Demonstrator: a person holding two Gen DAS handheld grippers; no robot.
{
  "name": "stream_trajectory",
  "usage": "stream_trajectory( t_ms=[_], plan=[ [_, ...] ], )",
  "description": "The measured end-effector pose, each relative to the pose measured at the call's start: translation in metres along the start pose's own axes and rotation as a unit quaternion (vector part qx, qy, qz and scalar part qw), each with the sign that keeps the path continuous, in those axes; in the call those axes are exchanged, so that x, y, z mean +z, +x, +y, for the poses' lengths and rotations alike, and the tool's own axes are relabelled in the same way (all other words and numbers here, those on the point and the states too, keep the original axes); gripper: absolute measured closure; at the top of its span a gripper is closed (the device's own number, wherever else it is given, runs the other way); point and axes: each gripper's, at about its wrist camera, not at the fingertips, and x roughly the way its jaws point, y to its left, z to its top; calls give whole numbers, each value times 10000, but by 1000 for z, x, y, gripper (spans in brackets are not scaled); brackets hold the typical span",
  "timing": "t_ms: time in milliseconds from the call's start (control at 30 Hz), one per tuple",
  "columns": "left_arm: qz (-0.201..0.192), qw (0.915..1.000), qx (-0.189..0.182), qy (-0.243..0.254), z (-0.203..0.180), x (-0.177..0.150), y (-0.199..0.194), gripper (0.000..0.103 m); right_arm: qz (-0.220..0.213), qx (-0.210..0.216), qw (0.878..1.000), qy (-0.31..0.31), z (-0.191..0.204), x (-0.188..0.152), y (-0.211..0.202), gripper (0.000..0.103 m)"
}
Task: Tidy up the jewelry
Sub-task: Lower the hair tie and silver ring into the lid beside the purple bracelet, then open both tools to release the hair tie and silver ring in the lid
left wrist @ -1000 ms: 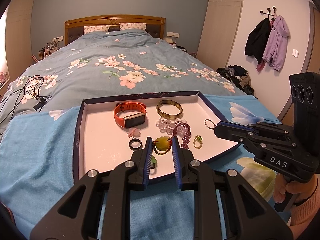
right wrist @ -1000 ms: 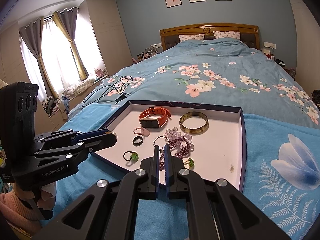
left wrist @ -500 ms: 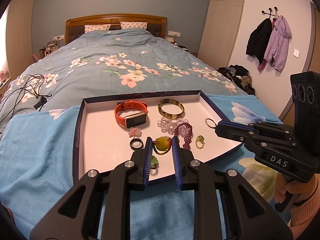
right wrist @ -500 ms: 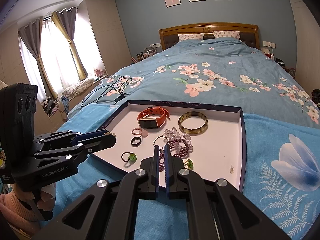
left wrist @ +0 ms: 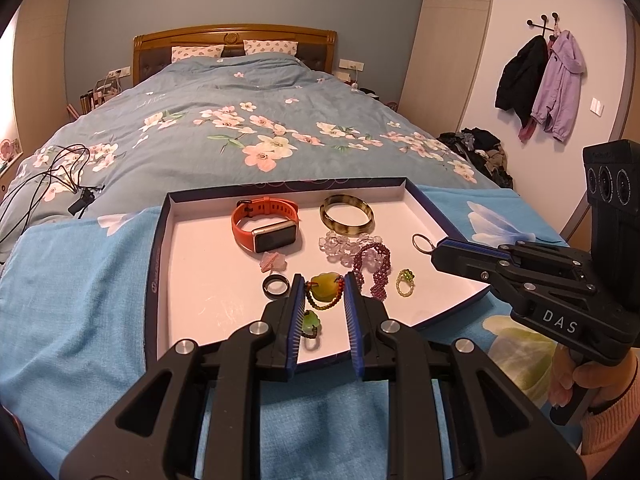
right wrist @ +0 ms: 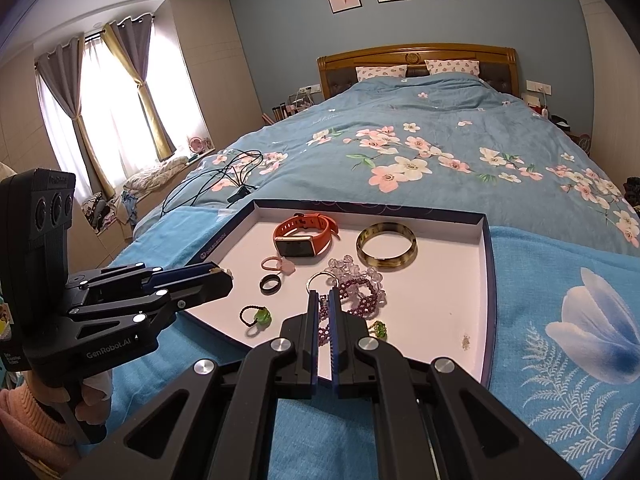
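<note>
Lying in the tray (left wrist: 160,240): orange watch (left wrist: 264,226), bangle (left wrist: 346,216), black ring (left wrist: 275,285).

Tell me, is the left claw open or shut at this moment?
Open. The left claw shows a clear gap between its blue pads, with the green pendant visible through it, ungripped.
</note>
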Motion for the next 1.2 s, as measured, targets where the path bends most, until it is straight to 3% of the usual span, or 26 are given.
stream_trajectory(
  t_ms=[1200],
  plan=[
    [288,9993,183,-142,6,-3,27,83,311,-36,9995,-14,-1,-5,30,100]
  ],
)
